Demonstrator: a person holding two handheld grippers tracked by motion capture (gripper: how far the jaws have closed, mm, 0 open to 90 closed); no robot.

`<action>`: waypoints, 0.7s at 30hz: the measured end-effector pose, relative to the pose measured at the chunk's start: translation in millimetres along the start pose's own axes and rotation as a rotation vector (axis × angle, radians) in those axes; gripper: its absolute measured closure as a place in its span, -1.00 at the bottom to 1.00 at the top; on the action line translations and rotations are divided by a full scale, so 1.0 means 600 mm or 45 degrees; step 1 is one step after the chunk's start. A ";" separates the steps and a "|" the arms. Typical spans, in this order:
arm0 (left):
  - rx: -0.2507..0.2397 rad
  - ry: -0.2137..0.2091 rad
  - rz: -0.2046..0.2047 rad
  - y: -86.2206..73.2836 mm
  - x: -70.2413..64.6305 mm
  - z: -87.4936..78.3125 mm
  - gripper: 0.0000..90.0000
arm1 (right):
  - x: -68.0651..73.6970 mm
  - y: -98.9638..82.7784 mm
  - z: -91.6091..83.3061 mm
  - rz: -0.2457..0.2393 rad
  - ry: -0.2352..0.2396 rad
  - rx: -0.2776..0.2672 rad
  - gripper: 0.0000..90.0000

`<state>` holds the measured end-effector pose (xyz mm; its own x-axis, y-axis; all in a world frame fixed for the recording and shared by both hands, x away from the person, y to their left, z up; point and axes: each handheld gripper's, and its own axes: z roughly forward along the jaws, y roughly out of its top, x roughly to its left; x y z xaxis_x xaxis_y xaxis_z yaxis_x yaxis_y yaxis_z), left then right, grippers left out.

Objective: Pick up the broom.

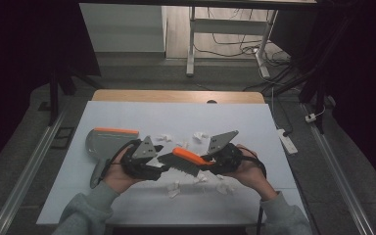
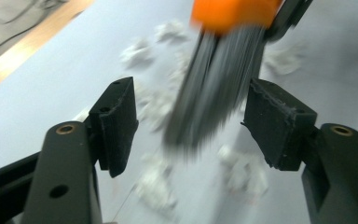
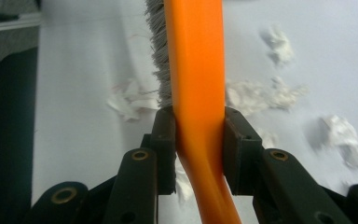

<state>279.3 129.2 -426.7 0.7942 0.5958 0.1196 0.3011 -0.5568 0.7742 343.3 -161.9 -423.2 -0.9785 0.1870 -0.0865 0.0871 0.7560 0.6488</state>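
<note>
A hand brush (image 1: pixel 183 161) with an orange handle and grey bristles hangs just above the white table sheet (image 1: pixel 127 117), between my two grippers. My right gripper (image 1: pixel 206 160) is shut on the orange handle (image 3: pixel 198 70), its pads pressing on both sides. My left gripper (image 1: pixel 162 164) stands open at the bristle end. The blurred bristles (image 2: pixel 214 88) lie between its jaws without touching the pads (image 2: pixel 116 121). Crumpled white paper scraps (image 1: pixel 174 188) are scattered on the sheet under and around the brush.
A grey dustpan (image 1: pixel 105 142) with an orange lip lies on the sheet at the left, partly behind my left hand. More paper scraps (image 1: pixel 199 135) sit farther back. The table's wooden far edge (image 1: pixel 176 96) and dark floor with cables lie beyond.
</note>
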 end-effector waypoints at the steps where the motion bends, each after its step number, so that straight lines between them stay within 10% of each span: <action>1: 0.002 0.028 -0.021 -0.009 0.002 -0.006 -0.25 | -0.003 -0.002 -0.001 0.020 -0.013 -0.001 0.53; 21: 0.033 0.190 -0.300 -0.149 0.031 -0.044 -0.29 | -0.059 -0.047 -0.020 0.280 -0.174 -0.055 0.53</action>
<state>253.2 205.2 -477.0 0.6146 0.7883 0.0297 0.4833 -0.4060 0.7756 373.5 -197.2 -429.3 -0.9023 0.4292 -0.0394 0.2841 0.6609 0.6946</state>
